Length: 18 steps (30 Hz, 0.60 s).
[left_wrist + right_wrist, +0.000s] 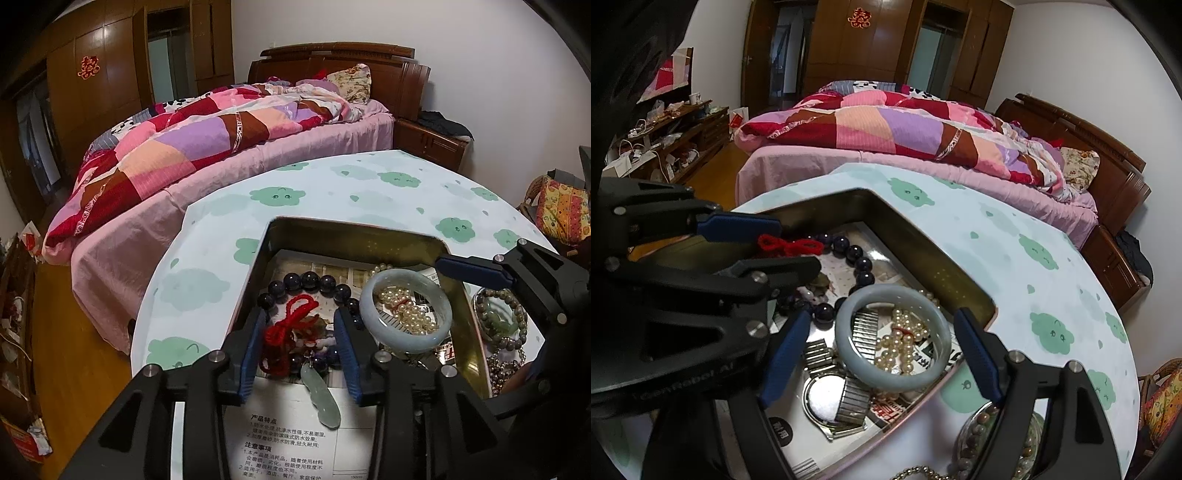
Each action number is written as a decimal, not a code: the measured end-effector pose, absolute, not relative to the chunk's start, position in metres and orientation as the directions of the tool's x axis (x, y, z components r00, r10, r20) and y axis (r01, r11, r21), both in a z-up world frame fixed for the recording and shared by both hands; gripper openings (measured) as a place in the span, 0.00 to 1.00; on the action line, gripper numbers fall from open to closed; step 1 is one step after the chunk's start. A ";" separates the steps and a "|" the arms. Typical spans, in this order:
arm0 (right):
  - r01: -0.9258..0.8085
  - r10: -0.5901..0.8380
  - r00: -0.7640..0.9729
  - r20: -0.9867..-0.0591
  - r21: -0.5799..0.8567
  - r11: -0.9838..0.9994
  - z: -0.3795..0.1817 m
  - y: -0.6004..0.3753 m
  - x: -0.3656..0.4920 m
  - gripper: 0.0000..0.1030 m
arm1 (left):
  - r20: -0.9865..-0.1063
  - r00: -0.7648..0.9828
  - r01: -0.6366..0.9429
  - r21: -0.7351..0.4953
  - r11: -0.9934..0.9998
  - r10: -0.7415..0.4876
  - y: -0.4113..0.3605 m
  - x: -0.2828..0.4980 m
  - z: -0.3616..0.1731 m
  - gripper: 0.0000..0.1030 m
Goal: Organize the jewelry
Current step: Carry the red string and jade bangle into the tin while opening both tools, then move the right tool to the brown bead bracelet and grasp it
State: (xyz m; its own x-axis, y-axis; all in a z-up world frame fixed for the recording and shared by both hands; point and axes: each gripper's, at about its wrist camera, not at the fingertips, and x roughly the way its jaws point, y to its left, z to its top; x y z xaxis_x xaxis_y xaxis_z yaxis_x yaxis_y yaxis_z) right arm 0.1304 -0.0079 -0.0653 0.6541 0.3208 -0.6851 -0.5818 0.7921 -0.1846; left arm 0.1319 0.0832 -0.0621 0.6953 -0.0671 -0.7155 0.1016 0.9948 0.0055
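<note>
A metal tin [354, 229] [923, 236] on the table holds jewelry. My left gripper [301, 332] is open over the tin, its fingers either side of a red cord [286, 332] tied to a pale jade pendant [321, 397]. A dark bead bracelet [310, 282] [858, 262] lies around them. My right gripper [875, 354] is open, its fingers [979, 354] flanking a pale jade bangle [897, 373] [406, 338] with a pearl string [901, 347] [410, 310] inside it. A metal watch [831, 402] lies beside the bangle.
A small dish [509, 321] [975, 443] with bead bracelets stands right of the tin. The round table has a cloud-print cloth [332, 184] [1034, 266]. A bed [221, 147] stands behind the table. A printed leaflet [288, 439] lies near me.
</note>
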 end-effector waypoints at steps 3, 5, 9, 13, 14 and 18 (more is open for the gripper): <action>-0.582 0.322 0.655 -0.684 -0.184 0.792 -0.064 -0.008 0.130 0.82 | -0.711 0.700 0.106 0.009 0.994 -0.068 0.082 0.130 -0.061 0.43; -0.581 0.323 0.657 -0.681 -0.184 0.793 -0.064 -0.009 0.130 0.83 | -0.704 0.708 0.104 0.016 0.994 -0.062 0.080 0.128 -0.059 0.51; -0.580 0.323 0.660 -0.678 -0.186 0.793 -0.063 -0.009 0.129 0.85 | -0.686 0.725 0.103 0.017 0.995 -0.063 0.080 0.124 -0.053 0.58; -0.577 0.322 0.664 -0.675 -0.188 0.795 -0.063 -0.010 0.129 0.85 | -0.683 0.729 0.101 0.031 0.994 -0.053 0.079 0.123 -0.051 0.59; -0.577 0.323 0.665 -0.674 -0.188 0.795 -0.063 -0.010 0.129 0.86 | -0.682 0.730 0.100 0.034 0.994 -0.050 0.078 0.123 -0.051 0.59; -0.566 0.317 0.672 -0.669 -0.188 0.803 -0.063 -0.014 0.127 0.91 | -0.674 0.737 0.100 0.034 0.994 -0.051 0.079 0.120 -0.048 0.59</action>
